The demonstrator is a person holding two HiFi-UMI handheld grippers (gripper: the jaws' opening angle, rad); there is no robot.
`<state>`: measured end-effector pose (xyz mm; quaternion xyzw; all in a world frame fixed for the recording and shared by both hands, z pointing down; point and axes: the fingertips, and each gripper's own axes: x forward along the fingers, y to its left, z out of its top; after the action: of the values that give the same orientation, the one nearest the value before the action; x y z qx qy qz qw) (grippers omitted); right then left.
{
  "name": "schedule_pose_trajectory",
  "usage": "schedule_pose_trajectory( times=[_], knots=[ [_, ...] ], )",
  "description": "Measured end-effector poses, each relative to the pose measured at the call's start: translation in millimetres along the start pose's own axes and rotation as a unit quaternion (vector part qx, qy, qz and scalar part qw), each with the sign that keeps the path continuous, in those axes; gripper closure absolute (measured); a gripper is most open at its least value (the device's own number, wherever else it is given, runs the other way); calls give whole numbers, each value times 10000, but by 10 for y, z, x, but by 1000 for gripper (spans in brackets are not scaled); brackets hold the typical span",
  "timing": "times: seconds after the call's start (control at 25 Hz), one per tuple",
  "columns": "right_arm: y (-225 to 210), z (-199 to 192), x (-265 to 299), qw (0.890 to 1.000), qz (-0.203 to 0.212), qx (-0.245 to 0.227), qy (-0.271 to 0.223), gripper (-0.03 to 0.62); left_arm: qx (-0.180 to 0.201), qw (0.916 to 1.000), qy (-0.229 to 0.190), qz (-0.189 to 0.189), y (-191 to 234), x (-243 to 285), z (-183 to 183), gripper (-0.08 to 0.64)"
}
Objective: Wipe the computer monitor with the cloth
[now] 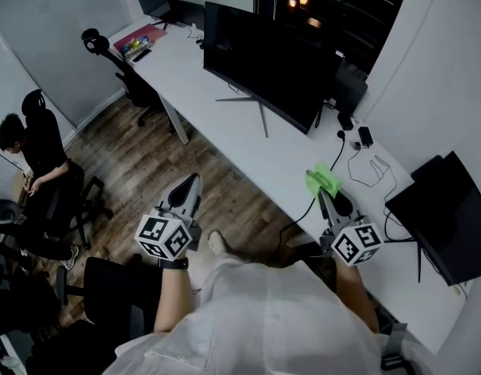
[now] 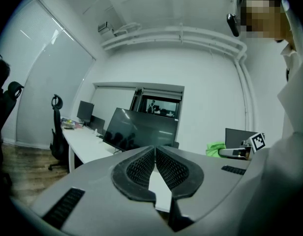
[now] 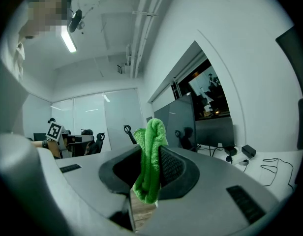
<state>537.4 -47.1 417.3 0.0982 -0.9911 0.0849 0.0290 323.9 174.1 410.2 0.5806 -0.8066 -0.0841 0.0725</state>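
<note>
One fold of cloth (image 3: 152, 132) was pinched by your right gripper (image 3: 150, 156); your left gripper (image 2: 155, 152) was pressed together, empty. Friction on the monitor (image 1: 264, 65) could have tugged it loose.

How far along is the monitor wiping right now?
Done: the green cloth is clamped in the jaws of the right gripper. In hand: that gripper hovers at the desk edge, short of the monitor. Left: all the wiping; the cloth is not touching it. The left gripper is shut and empty.
</note>
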Motion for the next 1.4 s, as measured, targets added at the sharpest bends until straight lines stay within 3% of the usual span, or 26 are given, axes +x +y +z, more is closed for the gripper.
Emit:
schedule_pose_trajectory(
  times=[0.76, 1.4],
  knots=[
    [69, -30, 775, 9998, -4, -4, 183, 522, -189, 9998, 92, 41, 654, 298, -7, 536],
    [-5, -29, 1767, 9961, -799, 329, 191, 522, -128, 9978, 421, -501, 1793, 1123, 191, 536]
  ],
)
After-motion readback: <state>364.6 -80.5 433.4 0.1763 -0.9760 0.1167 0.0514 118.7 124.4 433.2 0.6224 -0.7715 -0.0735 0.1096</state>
